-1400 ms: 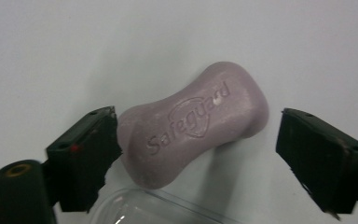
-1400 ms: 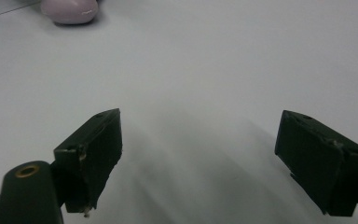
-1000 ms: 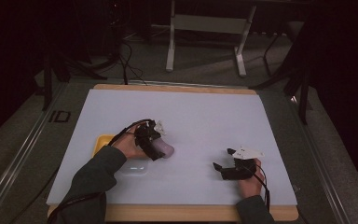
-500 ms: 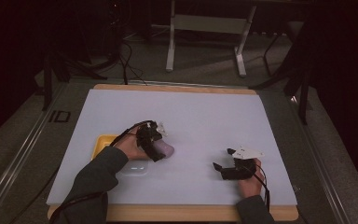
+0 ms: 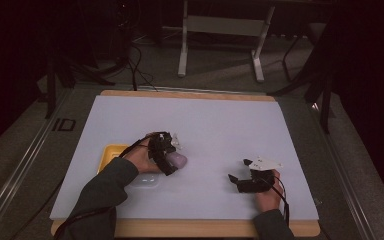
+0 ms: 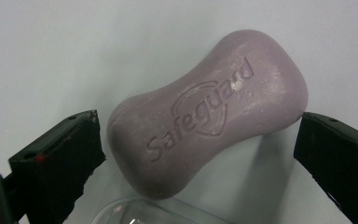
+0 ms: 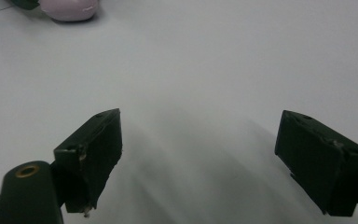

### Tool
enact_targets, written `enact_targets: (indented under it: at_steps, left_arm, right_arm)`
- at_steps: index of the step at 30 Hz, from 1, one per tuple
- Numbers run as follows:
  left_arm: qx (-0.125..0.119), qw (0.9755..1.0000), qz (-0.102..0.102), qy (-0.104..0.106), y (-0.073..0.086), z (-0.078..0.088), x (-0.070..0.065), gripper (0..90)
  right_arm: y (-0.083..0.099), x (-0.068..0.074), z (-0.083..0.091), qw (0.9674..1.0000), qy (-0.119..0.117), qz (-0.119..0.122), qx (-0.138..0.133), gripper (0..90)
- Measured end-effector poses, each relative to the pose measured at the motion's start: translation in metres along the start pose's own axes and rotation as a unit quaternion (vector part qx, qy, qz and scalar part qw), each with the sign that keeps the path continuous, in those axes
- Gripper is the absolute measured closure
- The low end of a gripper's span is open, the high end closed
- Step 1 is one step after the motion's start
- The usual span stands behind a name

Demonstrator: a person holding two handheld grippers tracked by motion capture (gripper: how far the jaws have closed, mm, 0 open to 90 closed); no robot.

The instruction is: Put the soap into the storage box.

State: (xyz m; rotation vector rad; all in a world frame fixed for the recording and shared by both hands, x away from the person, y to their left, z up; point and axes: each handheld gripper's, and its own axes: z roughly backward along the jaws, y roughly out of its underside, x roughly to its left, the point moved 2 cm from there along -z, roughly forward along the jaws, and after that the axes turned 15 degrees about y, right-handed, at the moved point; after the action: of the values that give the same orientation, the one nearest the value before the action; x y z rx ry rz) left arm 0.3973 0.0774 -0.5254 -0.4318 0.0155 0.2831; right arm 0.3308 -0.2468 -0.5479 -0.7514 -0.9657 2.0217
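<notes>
Soap bar point(image 6: 207, 114), purple and stamped "Safeguard", lies mid-frame between the left gripper's point(image 6: 198, 144) fingers, which have just been opening wide. Right gripper point(image 7: 198, 158) fingers gape wide over the bare desk point(image 7: 223, 60).

"Safeguard" is read in raised letters across the top face of the purple soap bar point(image 6: 207, 114), set over an embossed shield outline. "ID" is seen marked in dark letters on the grey floor strip point(image 5: 64, 124) left of the table.
</notes>
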Motion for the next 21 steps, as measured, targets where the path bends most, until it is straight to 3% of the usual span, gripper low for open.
enact_targets:
  at_steps: [5,10,21]
  left_arm:
    - [0.009,0.9999,-0.003,-0.013,-0.003,-0.005,0.000,4.0]
    - [0.003,0.9998,-0.006,-0.017,-0.007,-0.006,0.001,7.1]
    - [-0.013,0.9999,0.002,-0.003,-0.019,-0.003,0.011,13.8]
  right_arm:
    - [0.000,0.000,0.000,1.0000,-0.001,-0.001,0.000,14.4]
    - [0.000,0.000,0.000,1.0000,-0.001,0.000,0.000,14.4]
    - [0.000,0.000,0.000,1.0000,-0.001,0.001,0.002,14.4]
